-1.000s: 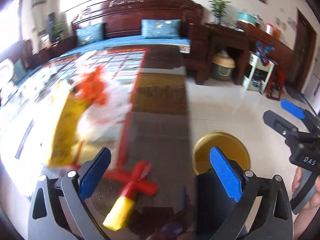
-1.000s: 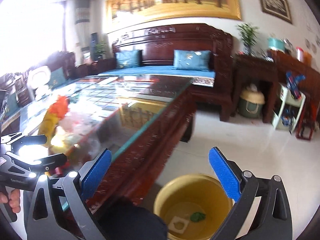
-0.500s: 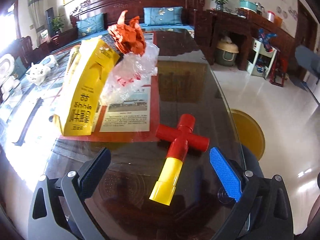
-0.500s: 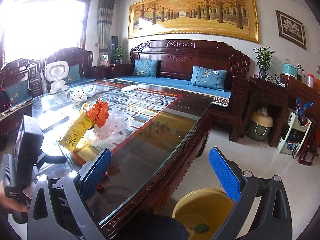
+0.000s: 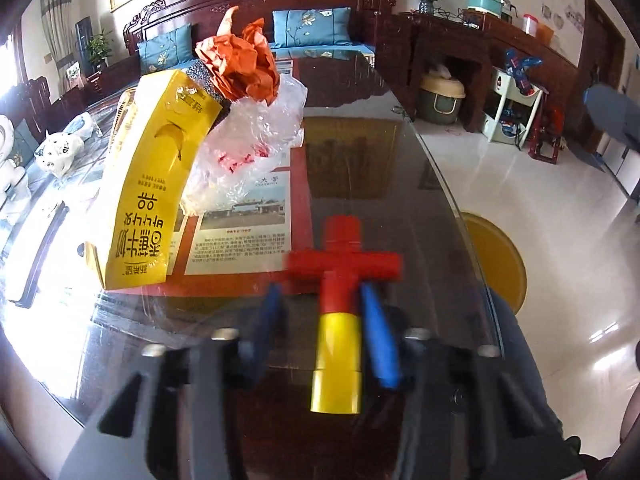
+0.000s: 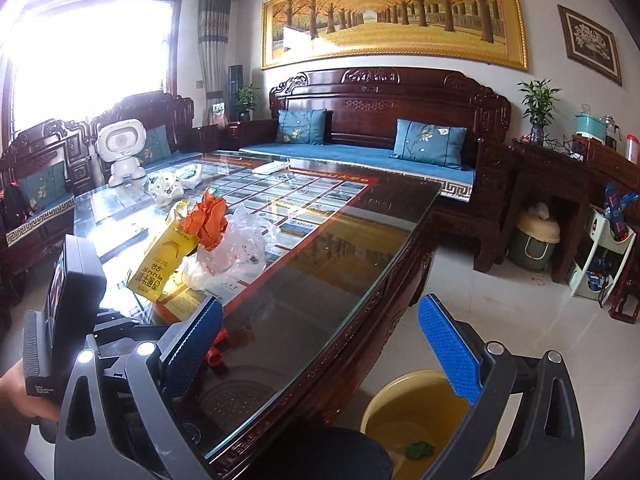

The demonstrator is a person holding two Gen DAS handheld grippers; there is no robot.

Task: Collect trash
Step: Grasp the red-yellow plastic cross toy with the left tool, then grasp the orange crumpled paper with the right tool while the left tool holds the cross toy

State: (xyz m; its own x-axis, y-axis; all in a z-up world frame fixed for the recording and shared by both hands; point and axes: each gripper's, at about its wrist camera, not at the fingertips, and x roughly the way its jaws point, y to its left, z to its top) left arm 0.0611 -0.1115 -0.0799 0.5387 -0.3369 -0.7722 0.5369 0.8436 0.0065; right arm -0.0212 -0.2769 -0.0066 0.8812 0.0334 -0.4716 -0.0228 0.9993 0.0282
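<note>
A red and yellow plastic tube piece [image 5: 340, 304] with a cross-shaped red end lies on the glass table. My left gripper [image 5: 324, 312] has its blue fingers [image 5: 380, 340] narrowed around the tube; the image is blurred, the right pad at the tube, the left pad still apart. A yellow carton [image 5: 156, 200], crumpled orange paper [image 5: 240, 64] and a clear plastic bag [image 5: 256, 136] lie behind it, also in the right wrist view [image 6: 164, 260]. My right gripper [image 6: 320, 344] is open and empty over the table edge, above a yellow bin [image 6: 424, 420].
The glass table [image 6: 320, 280] has a dark wood frame. The yellow bin [image 5: 492, 256] stands on the tiled floor by its right edge and holds a few scraps. A white robot toy [image 6: 120, 152] and white figurines stand at the far left. A sofa lies behind.
My left gripper moved forward over the tube piece and its fingers closed in around it. The right gripper rose slightly and stayed open.
</note>
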